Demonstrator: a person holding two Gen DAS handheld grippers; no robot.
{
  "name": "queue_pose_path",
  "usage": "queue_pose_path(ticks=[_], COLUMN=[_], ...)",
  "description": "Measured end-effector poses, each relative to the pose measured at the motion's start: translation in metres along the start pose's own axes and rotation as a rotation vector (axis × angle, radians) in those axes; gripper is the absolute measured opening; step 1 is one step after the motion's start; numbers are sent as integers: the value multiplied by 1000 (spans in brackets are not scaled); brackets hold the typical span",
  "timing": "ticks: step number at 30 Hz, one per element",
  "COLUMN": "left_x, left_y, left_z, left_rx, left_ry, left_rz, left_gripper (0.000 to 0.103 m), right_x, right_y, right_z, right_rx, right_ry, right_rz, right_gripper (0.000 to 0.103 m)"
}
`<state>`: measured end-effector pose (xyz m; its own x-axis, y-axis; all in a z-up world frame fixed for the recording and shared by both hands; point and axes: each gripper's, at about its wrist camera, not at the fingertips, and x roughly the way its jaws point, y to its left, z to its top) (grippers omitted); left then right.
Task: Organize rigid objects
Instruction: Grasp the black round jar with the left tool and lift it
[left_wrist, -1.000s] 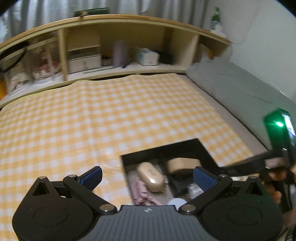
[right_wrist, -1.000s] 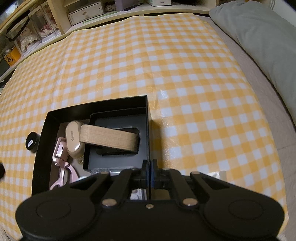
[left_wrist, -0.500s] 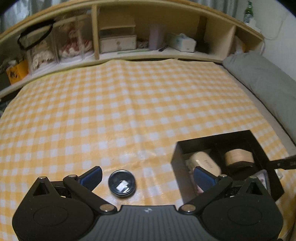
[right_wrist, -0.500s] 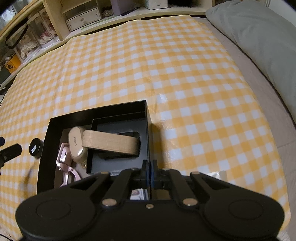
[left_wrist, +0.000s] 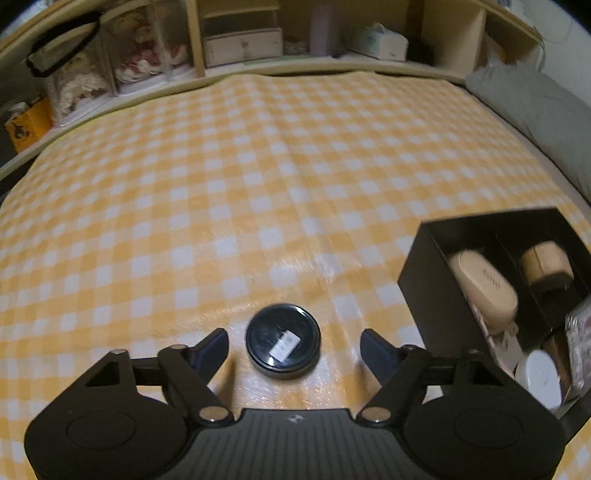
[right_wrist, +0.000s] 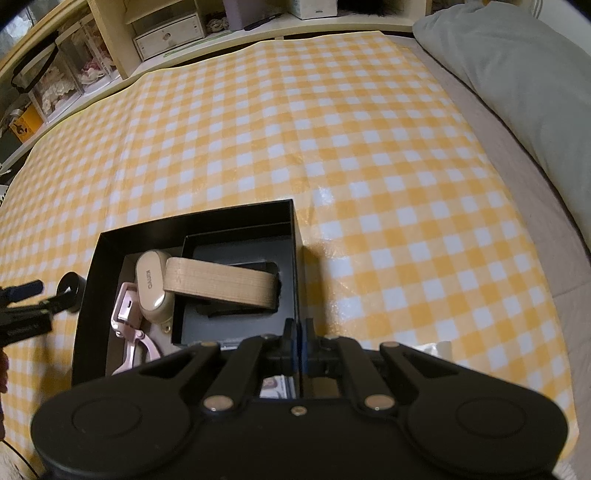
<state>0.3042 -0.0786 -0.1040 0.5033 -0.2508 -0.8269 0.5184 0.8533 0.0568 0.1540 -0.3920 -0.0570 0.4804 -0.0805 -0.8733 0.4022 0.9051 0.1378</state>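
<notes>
black boxes (right_wrist: 192, 225): one, with one inner tray (right_wrist: 236, 254)
round black tins (left_wrist: 283, 340): one
beige cases (right_wrist: 151, 291): one
tan bands (right_wrist: 221, 286): one
pink tools (right_wrist: 127, 325): one
white round lids (left_wrist: 540, 376): one
grippers: two

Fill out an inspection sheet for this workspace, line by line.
Surface: yellow checked cloth, glossy.
Job's things: round black tin on the cloth beside the black box; box holds a beige case, tan strap, pink clip.
Clutter: nothing seen.
Grippers: left tool closing around the tin, pads not touching; right tool shut on the box wall.
Cables: nothing seen.
Surroundings: wooden shelves, grey pillow.
</notes>
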Motion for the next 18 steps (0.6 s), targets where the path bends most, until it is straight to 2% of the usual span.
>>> queue_pose_path(ticks=[8, 18], left_x=[10, 11], left_y=[2, -1], left_z=[-7, -8], left_rx=[10, 25], left_ry=[13, 1], left_rz=[43, 52], left_gripper=[51, 51], right_x=[0, 1], right_y=[0, 0], right_z=[0, 0], right_rx=[-1, -2], right_ry=[0, -1], right_rz=[0, 0], right_gripper=[3, 3])
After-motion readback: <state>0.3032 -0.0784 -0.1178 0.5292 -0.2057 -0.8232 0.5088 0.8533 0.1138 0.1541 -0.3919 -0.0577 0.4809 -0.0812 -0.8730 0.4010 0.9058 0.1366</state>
